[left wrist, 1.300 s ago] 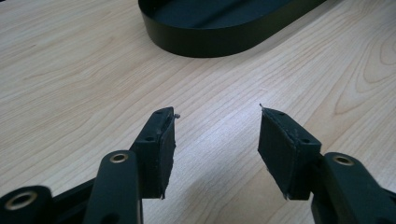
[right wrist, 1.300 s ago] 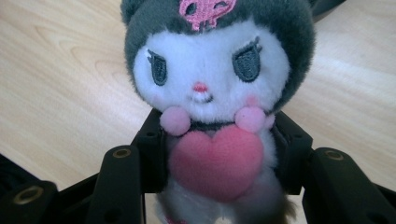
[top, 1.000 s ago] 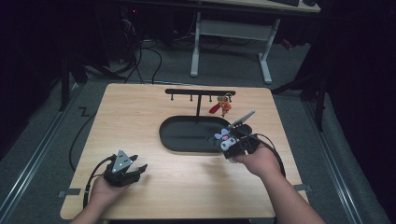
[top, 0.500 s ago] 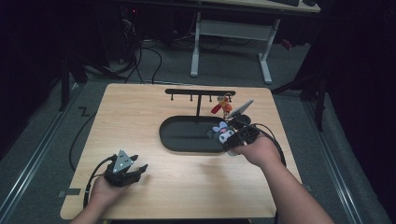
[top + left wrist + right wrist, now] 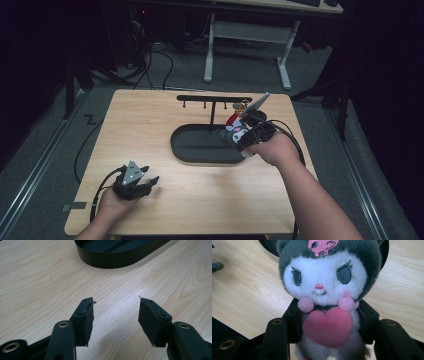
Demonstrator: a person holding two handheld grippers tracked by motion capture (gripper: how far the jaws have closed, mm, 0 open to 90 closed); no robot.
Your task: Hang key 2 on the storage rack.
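Gripping a plush toy (image 5: 325, 297), right tool (image 5: 329, 322) clamped tight; left tool (image 5: 115, 322) wide, empty.

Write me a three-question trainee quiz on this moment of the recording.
1. True or false: the left gripper is shut on the plush toy.
2. The black oval tray lies: A) beside the left gripper, B) at the foot of the hook rack, C) on the floor.
3. Fill in: the right gripper clamps the toy at its pink ____.

Key: 1 false, its jaws stand open over bare table; 2 B; 3 heart.
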